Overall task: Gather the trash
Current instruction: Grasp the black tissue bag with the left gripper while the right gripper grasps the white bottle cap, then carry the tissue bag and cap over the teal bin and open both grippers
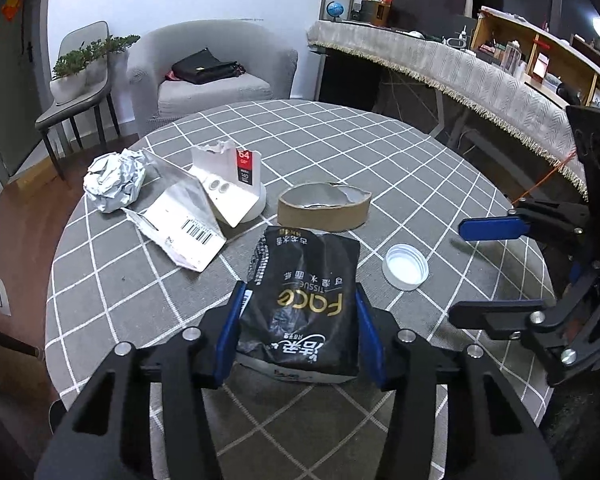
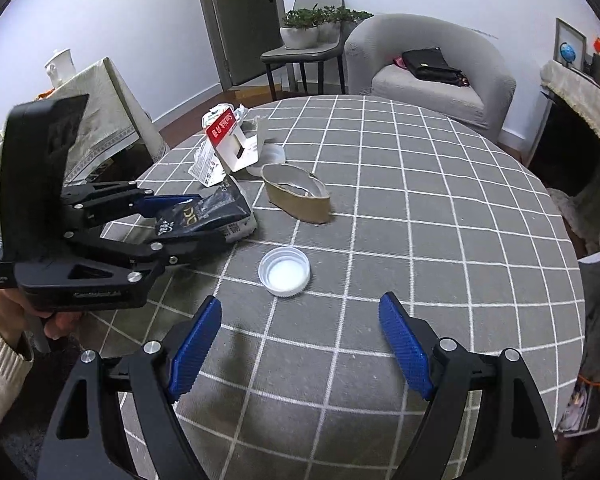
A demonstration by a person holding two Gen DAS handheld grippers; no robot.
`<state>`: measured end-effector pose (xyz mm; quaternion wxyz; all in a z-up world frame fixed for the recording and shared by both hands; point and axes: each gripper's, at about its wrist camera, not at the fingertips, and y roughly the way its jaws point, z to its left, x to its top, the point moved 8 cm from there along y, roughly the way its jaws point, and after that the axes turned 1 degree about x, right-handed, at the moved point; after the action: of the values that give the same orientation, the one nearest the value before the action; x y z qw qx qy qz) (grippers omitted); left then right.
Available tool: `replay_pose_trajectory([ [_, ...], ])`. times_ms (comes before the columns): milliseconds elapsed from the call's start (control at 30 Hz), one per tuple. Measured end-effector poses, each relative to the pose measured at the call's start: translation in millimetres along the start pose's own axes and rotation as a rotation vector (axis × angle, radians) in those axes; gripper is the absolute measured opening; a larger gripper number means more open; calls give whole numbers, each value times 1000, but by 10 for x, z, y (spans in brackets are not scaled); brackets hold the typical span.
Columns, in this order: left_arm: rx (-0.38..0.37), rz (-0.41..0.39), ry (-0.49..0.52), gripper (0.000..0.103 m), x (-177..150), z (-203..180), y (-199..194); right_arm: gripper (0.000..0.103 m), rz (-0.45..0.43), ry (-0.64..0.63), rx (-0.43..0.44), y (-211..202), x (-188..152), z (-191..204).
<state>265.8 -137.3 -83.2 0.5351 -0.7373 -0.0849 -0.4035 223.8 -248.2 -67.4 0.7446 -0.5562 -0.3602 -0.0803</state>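
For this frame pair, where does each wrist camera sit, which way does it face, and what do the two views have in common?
Left wrist: on the left gripper, looking across the round table toward the armchair; its fingers flank a black tissue pack; the right gripper shows at the right.
Right wrist: on the right gripper, jaws open, facing a white bottle cap; the left gripper and the person's hand show at the left.
Shared: pack, cap, cardboard ring, torn packaging, armchair.
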Motion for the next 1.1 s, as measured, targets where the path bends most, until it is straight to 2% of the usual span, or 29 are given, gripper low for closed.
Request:
replay_pose_trajectory([
  [167, -1, -13, -4, 54, -31, 16, -98, 81, 21, -21, -28, 96, 9, 12],
  [300, 3, -14, 7, 54, -86, 31, -179, 66, 32, -32, -34, 150, 42, 65],
  [533, 12, -19, 3, 54, -165, 161, -342, 48, 42, -48, -82, 261, 159, 142],
  [600, 20, -24, -2, 54, -191, 217, -405, 30, 43, -43, -84, 280, 185, 175],
  [767, 43, -40, -24, 54, -246, 396, -574, 30, 32, -55, -66, 336, 303, 372],
  [1100, 138, -61, -97, 54, -445, 973, -971, 30, 23, -106, -12, 507, 524, 951],
])
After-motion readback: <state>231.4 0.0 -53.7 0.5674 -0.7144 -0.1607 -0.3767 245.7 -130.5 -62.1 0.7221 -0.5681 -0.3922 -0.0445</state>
